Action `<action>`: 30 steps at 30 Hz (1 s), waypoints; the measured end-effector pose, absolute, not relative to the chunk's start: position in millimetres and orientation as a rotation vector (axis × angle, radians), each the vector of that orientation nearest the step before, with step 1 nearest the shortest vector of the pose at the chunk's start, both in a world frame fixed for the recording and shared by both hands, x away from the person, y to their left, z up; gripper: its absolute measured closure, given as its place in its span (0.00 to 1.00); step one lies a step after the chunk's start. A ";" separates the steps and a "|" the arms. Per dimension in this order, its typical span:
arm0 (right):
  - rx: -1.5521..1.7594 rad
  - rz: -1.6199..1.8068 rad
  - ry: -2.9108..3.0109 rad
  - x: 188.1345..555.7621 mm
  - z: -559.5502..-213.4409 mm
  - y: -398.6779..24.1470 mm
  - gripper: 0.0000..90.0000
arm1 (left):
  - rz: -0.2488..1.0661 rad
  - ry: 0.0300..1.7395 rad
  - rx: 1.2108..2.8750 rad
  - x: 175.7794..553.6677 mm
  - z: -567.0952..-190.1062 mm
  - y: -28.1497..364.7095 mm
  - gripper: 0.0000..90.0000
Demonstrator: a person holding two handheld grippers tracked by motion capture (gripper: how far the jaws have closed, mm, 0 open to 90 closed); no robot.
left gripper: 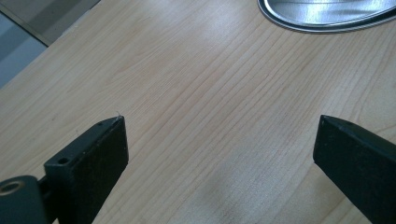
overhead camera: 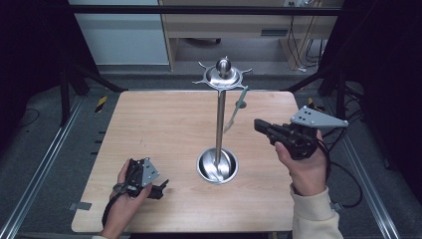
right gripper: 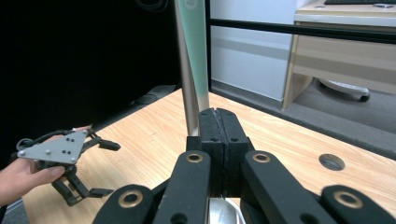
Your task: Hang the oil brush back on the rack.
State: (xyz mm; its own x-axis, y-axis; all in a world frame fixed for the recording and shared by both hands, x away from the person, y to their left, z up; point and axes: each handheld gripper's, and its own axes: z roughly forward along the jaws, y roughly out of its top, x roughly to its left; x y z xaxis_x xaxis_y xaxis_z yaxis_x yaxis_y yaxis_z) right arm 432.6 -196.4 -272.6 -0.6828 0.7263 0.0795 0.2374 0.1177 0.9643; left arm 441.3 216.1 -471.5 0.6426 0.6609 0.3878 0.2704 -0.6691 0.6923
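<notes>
A steel stand [overhead camera: 219,124] rises from a round base dish [overhead camera: 217,166] in the middle of the wooden table [overhead camera: 164,124], with a hooked crown [overhead camera: 223,74] on top. A pale green utensil [overhead camera: 236,110] hangs from one hook, right of the pole. My right gripper [overhead camera: 256,123] hovers just right of the utensil's lower end, apart from it and shut on nothing. In the right gripper view its jaws [right gripper: 218,112] are pressed together, with the green utensil [right gripper: 198,51] and pole [right gripper: 185,70] just beyond. My left gripper [overhead camera: 161,189] rests low at the front left, open [left gripper: 219,140] over bare wood.
The base dish's rim [left gripper: 327,18] lies ahead of the left gripper. A round hole [right gripper: 331,162] is cut in the table's far side. Black frame posts stand around the table, and a wooden cabinet [overhead camera: 239,25] is behind it.
</notes>
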 end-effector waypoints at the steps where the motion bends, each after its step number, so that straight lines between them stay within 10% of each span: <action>1: 0.941 1.586 1.986 432.6 -272.5 -196.9 0.99 | 0.857 0.723 2.266 441.3 -471.5 216.1 0.03; 17: 1.051 1.442 1.868 440.8 -276.8 -207.0 0.47 | 0.853 0.720 2.273 441.5 -472.4 215.3 0.03; 30: 1.019 1.388 1.828 446.4 -280.0 -212.1 0.33 | 0.848 0.718 2.278 441.6 -472.6 215.1 0.03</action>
State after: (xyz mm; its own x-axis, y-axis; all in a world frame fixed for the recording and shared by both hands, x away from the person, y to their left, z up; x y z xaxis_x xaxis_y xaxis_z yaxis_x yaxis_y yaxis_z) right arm 446.4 -212.1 -280.0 -0.5102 0.8598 -0.0237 0.2085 0.1503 0.9664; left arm 441.6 215.1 -472.6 0.6500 0.6544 0.3863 0.2724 -0.6752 0.6855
